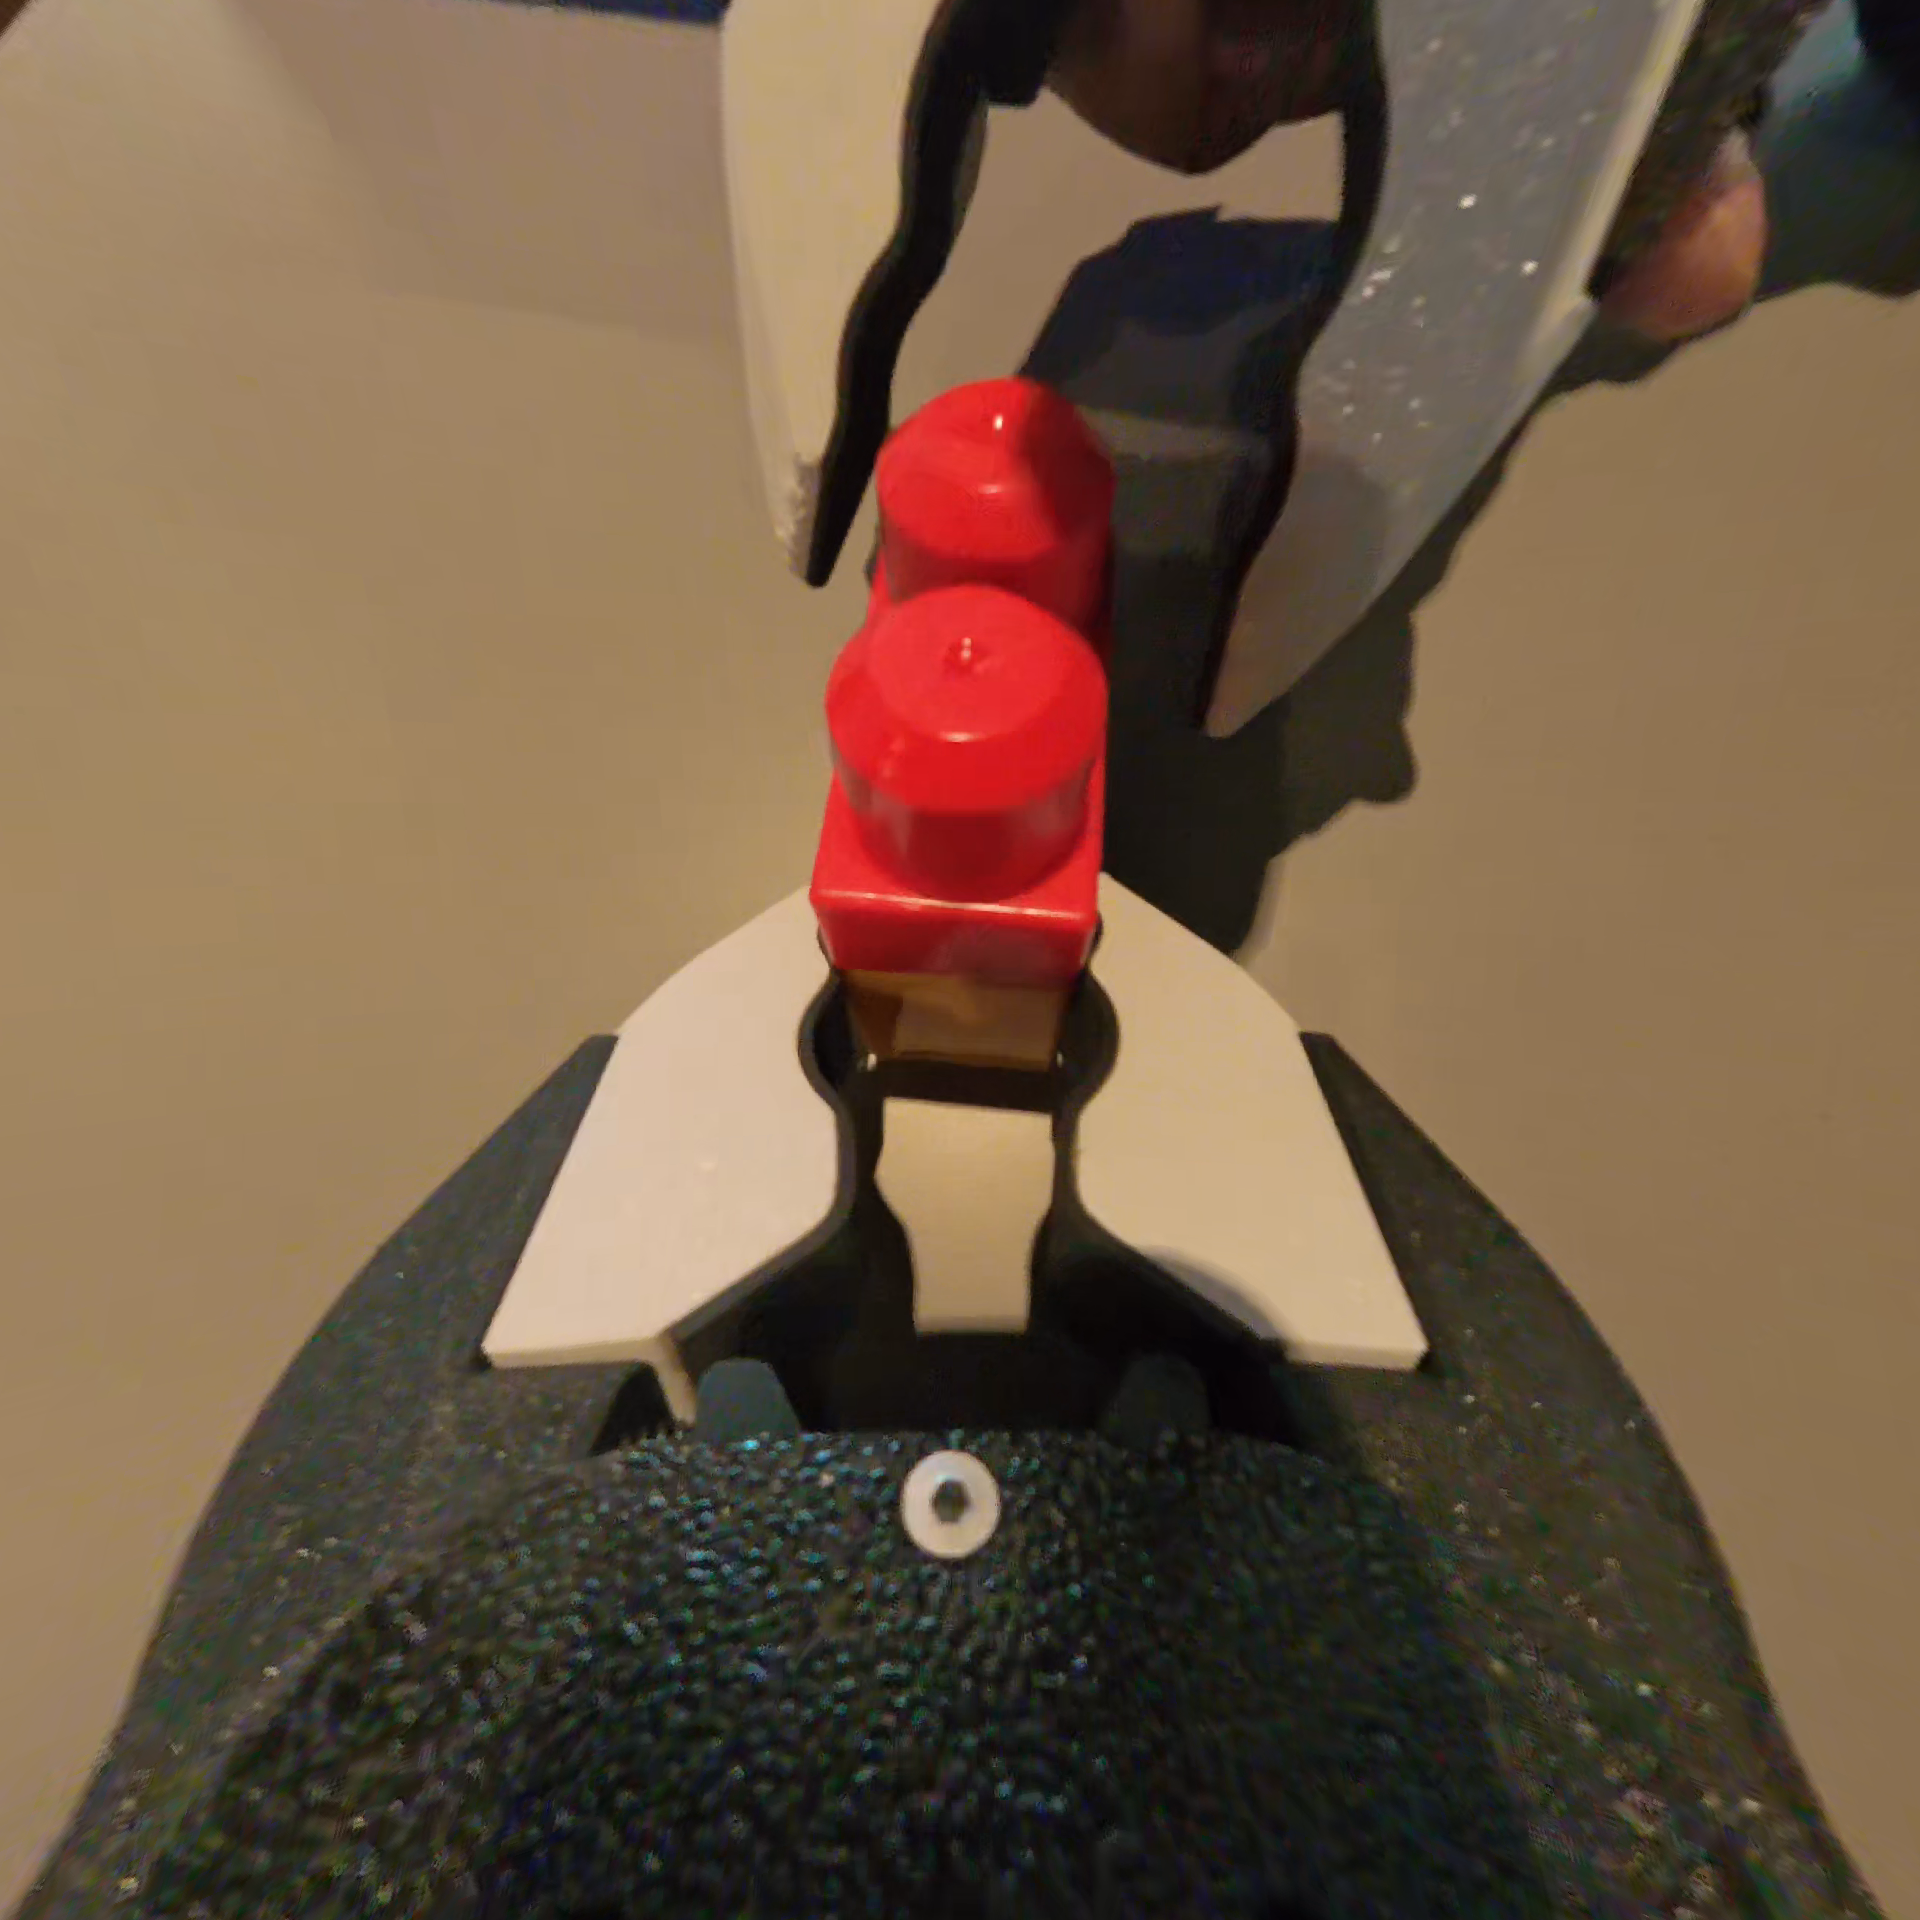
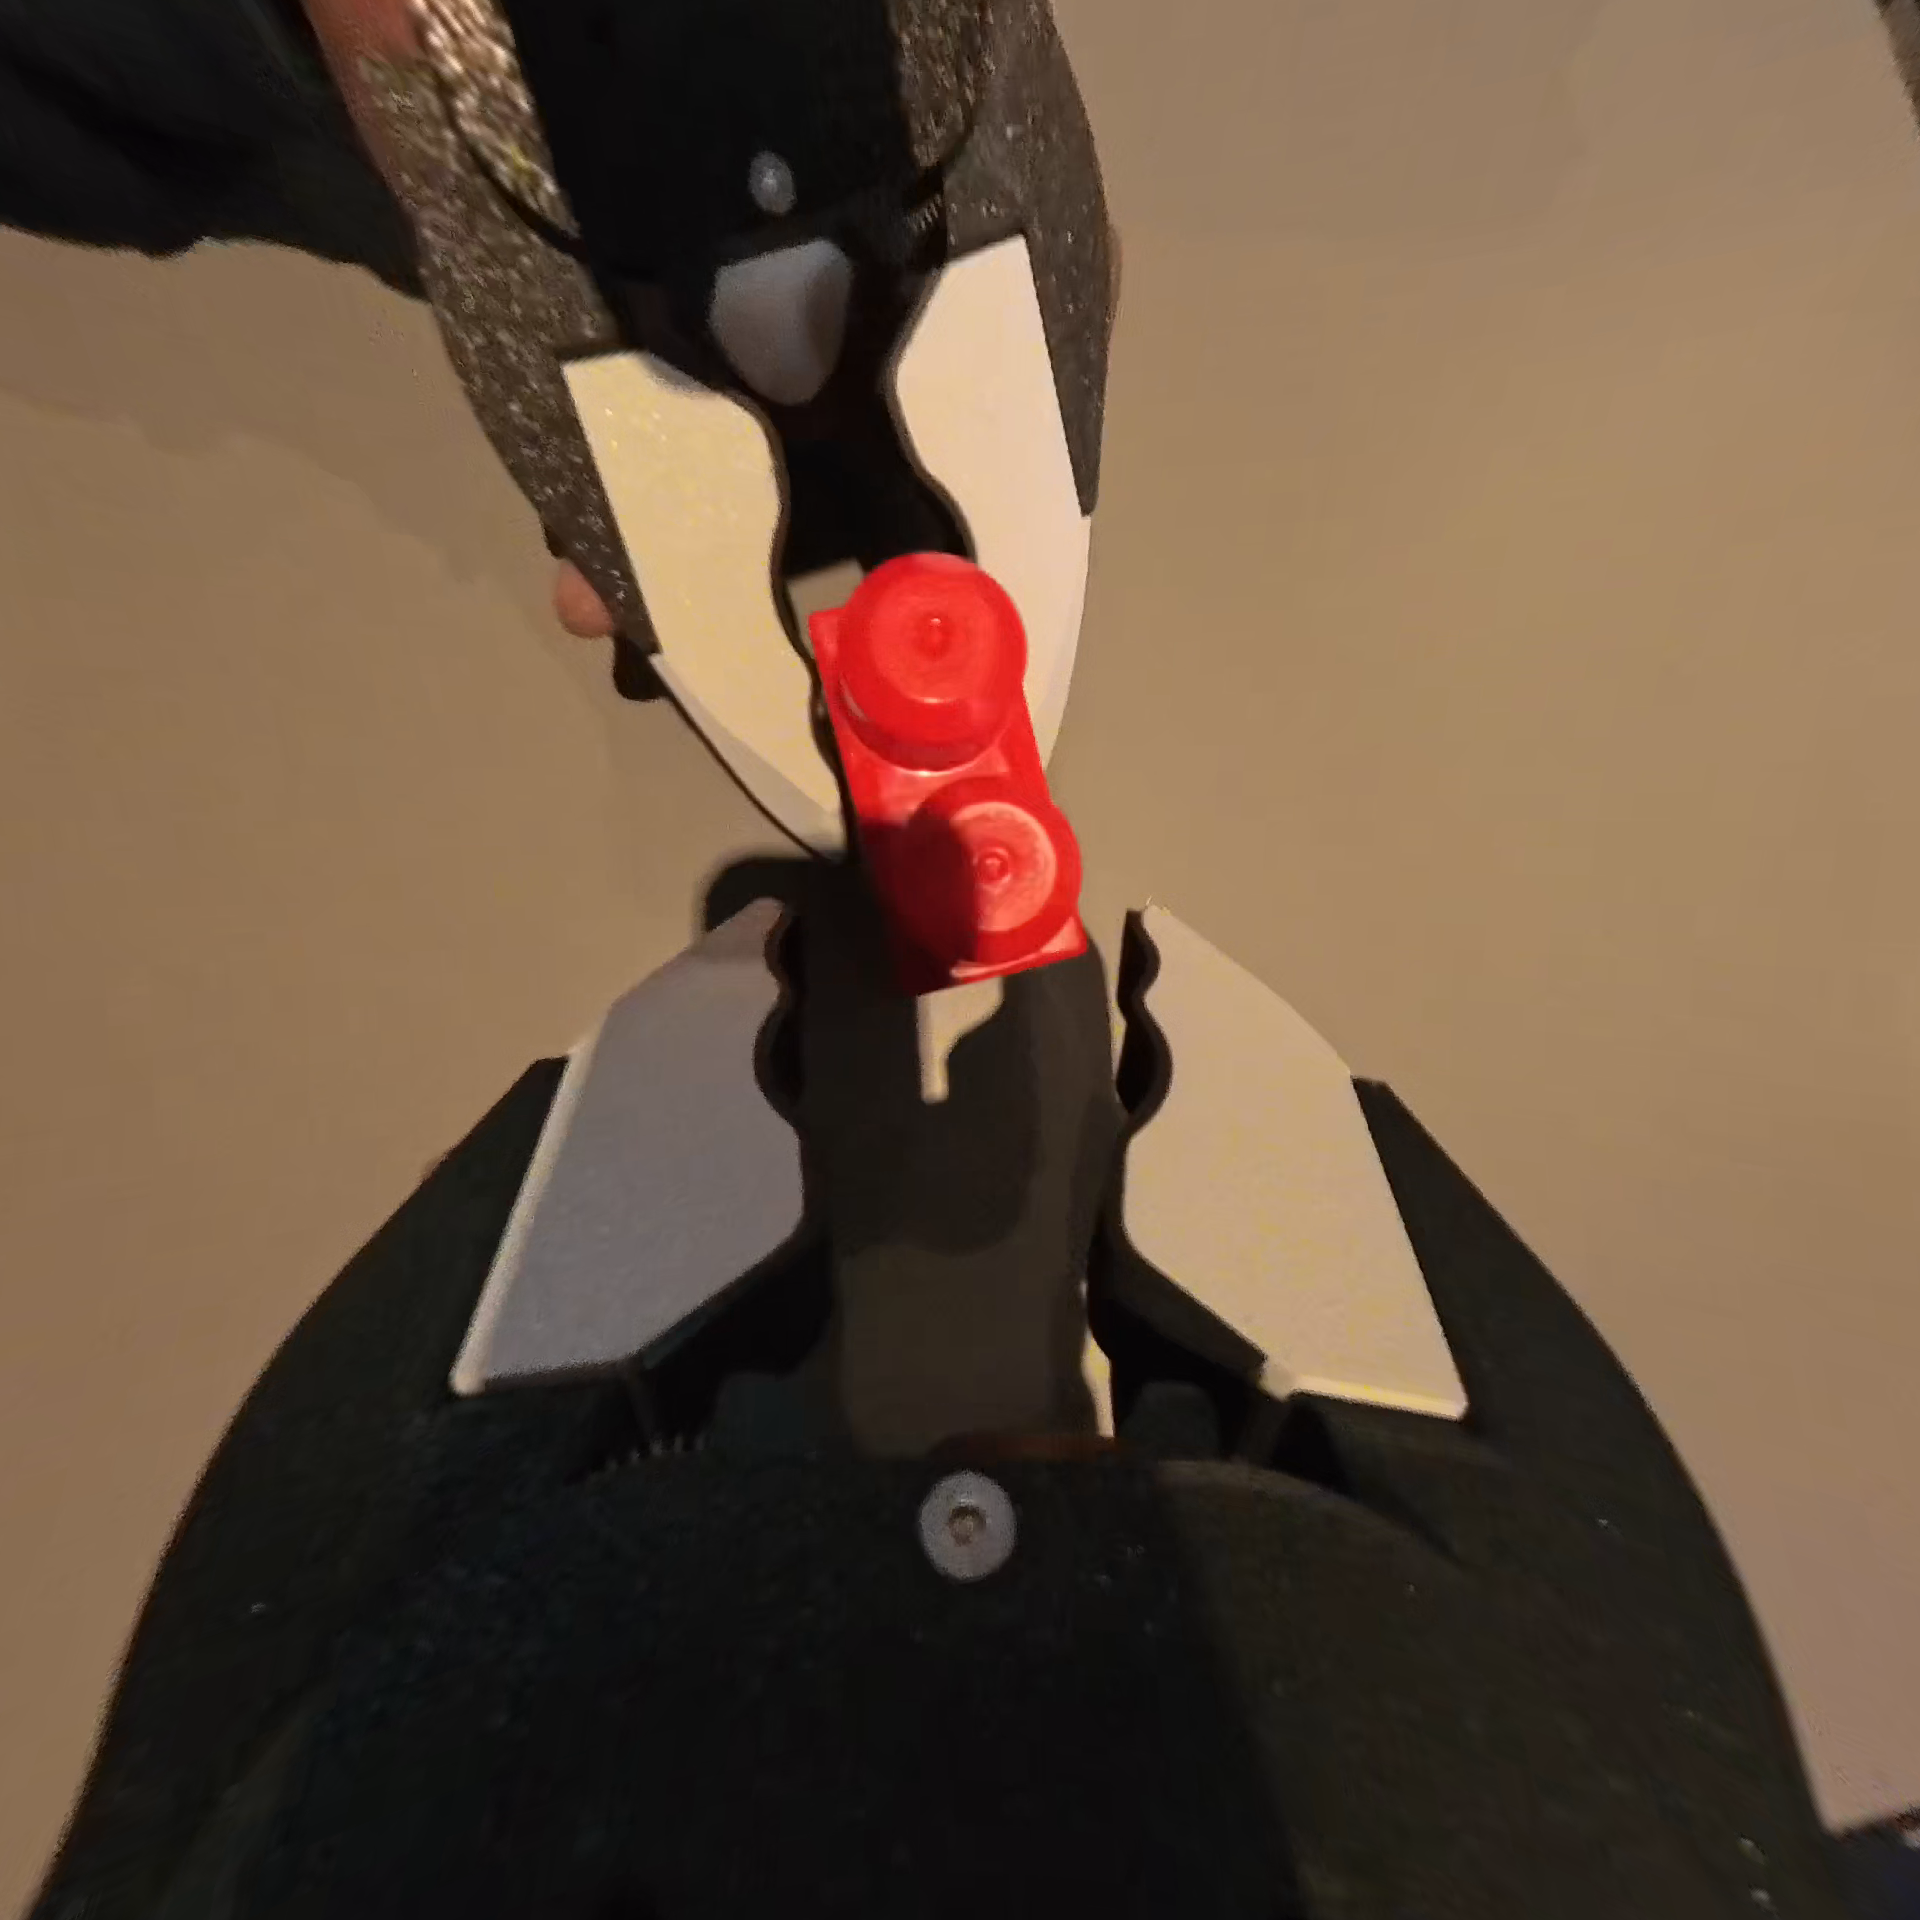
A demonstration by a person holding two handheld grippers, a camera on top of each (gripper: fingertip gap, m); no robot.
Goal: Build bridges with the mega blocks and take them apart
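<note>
A red two-stud mega block is held in the air over a beige table. My left gripper is shut on its near end. A yellowish piece shows just under the red block between the fingers; what it is I cannot tell. My right gripper comes in from the far side, open, with its fingers on either side of the block's far stud. In the right wrist view the red block sits just ahead of my open right gripper, held from beyond by the left gripper.
The beige table fills both views around the grippers. A person's fingers hold the right gripper, and a fingertip shows on the left one. A dark sleeve is at the upper left. Spacing between my two grippers at the tips: around 4 cm.
</note>
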